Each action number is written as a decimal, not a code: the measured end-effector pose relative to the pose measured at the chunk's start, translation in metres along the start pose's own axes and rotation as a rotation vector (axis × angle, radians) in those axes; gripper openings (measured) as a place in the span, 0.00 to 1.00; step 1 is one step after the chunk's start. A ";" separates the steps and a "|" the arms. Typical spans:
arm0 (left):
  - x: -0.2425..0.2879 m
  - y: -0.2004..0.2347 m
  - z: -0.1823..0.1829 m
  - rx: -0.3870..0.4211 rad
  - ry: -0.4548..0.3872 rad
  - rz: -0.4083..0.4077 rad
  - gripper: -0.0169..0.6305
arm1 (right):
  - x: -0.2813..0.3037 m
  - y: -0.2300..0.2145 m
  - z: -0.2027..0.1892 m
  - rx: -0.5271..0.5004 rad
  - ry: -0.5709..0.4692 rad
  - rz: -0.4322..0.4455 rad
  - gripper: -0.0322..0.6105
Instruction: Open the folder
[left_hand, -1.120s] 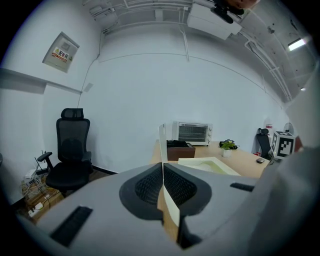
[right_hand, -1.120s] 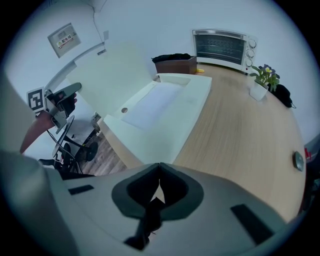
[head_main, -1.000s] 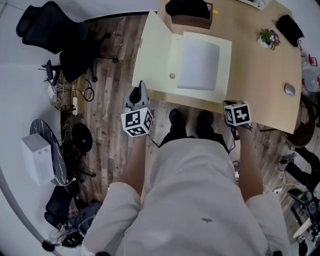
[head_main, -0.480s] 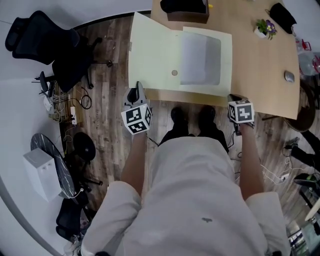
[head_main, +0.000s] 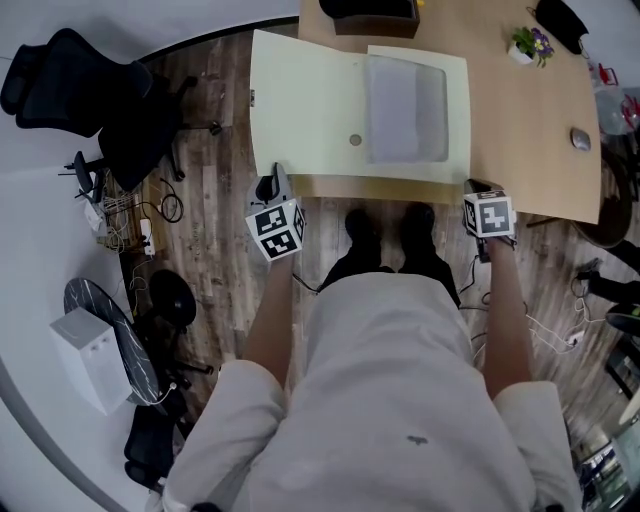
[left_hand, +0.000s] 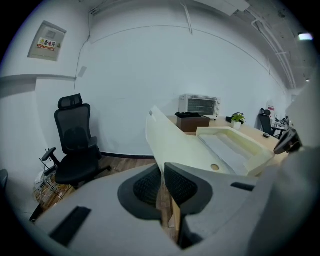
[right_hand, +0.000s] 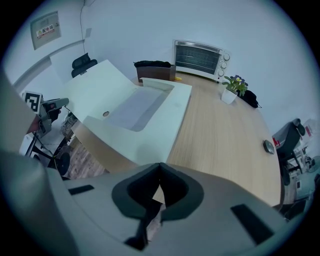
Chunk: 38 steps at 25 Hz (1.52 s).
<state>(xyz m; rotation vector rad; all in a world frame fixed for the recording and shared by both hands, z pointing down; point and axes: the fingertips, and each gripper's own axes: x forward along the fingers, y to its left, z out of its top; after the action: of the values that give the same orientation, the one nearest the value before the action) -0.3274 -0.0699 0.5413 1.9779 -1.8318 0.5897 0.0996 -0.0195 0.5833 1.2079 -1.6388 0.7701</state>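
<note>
**Head view.** The wooden table (head_main: 520, 120) stood at the top of the frame, above a dark plank floor (head_main: 210, 180). The pale yellow folder (head_main: 310, 110) lay open on the table's left part. Its cover reached past the table's left edge and out over the floor, and a clear pocket (head_main: 405, 110) showed on the inner half. A brown box (head_main: 375, 15), a small potted plant (head_main: 528, 45) and a mouse (head_main: 581, 139) sat on the table behind and to the right of the folder. A black office chair (head_main: 70, 90) stood well to the left of the table. The left gripper (head_main: 276, 175) was off the table's front-left corner, just beside the cover's near edge. The right gripper (head_main: 478, 190) was at the table's front edge, right of the folder.

**Left gripper view.** The jaws had just been opening and stood a narrow slit apart with nothing between them. The cover lay just beyond their tips. A toaster oven (left_hand: 199, 105) stood at the table's far end against a white wall (left_hand: 150, 75), which bore a small notice (left_hand: 47, 42).

**Right gripper view.** The jaws were clenched tip to tip and held nothing, above the table's front edge. Bare tabletop ran from the folder's right side to the mouse.
</note>
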 end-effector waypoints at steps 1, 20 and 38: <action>0.002 0.002 -0.003 0.001 0.011 0.001 0.06 | 0.000 0.000 0.000 -0.003 0.002 -0.005 0.05; 0.035 0.024 -0.052 -0.089 0.153 -0.007 0.08 | 0.001 0.001 0.000 -0.043 0.035 -0.077 0.05; 0.049 0.031 -0.071 -0.146 0.197 0.002 0.09 | 0.002 0.000 -0.001 -0.035 0.031 -0.077 0.05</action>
<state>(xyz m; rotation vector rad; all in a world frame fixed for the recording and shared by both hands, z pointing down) -0.3590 -0.0752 0.6276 1.7577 -1.7070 0.6096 0.0996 -0.0197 0.5856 1.2208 -1.5651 0.7062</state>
